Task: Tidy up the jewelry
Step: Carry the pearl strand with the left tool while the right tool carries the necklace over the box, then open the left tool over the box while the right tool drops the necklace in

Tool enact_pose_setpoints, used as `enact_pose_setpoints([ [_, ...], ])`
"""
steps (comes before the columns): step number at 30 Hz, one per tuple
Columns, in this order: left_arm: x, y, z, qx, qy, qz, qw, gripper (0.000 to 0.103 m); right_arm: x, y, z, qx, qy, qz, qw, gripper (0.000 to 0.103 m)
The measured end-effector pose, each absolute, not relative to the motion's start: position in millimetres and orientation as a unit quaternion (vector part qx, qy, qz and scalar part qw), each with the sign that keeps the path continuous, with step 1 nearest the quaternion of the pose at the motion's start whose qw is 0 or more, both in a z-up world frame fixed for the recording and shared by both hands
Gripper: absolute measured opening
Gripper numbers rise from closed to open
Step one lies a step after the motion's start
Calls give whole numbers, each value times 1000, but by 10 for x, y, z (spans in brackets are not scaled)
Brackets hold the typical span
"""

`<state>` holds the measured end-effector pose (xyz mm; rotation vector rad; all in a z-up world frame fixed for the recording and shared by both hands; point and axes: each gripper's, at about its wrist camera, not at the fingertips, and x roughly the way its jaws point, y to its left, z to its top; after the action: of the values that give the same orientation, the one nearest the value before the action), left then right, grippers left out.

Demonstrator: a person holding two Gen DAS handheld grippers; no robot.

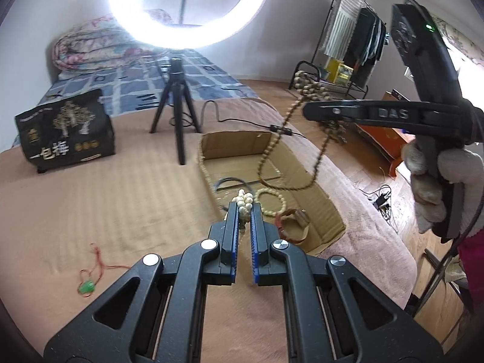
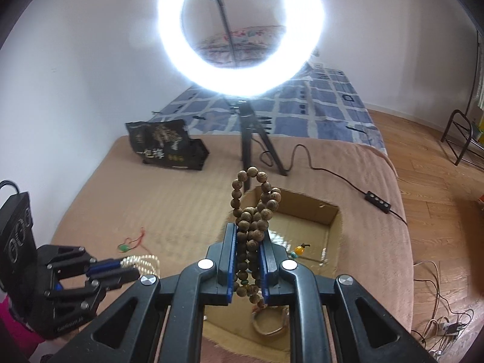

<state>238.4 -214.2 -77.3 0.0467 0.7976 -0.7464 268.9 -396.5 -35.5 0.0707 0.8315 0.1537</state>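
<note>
— What's the left gripper (image 1: 244,211) doing?
— Its fingers pinch a bunch of pale beads (image 1: 245,198) just above the near left edge of the cardboard box (image 1: 320,199).
— And the right gripper (image 2: 247,249)?
— Clamped on a string of brown beads (image 2: 255,211); a long loop of it hangs over the box.
— What's in the box?
— A pale bracelet (image 1: 272,202), a dark ring (image 1: 231,181) and a yellow pendant (image 2: 300,250).
— Anything left on the bed (image 1: 121,199)?
— A green pendant on a red cord (image 1: 87,287) near the bed's front left corner
</note>
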Motion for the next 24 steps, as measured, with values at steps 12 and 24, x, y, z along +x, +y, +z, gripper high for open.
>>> enact_pose_setpoints([
  [12,2416,-2629,-1005,45,394,-371,840,5,2993,-4294,-557,37,412,37,910,11],
  [24,2452,-2757,-1142,53,407,-372,832,5,3100,-4380,-846,57,434,40,898,12],
])
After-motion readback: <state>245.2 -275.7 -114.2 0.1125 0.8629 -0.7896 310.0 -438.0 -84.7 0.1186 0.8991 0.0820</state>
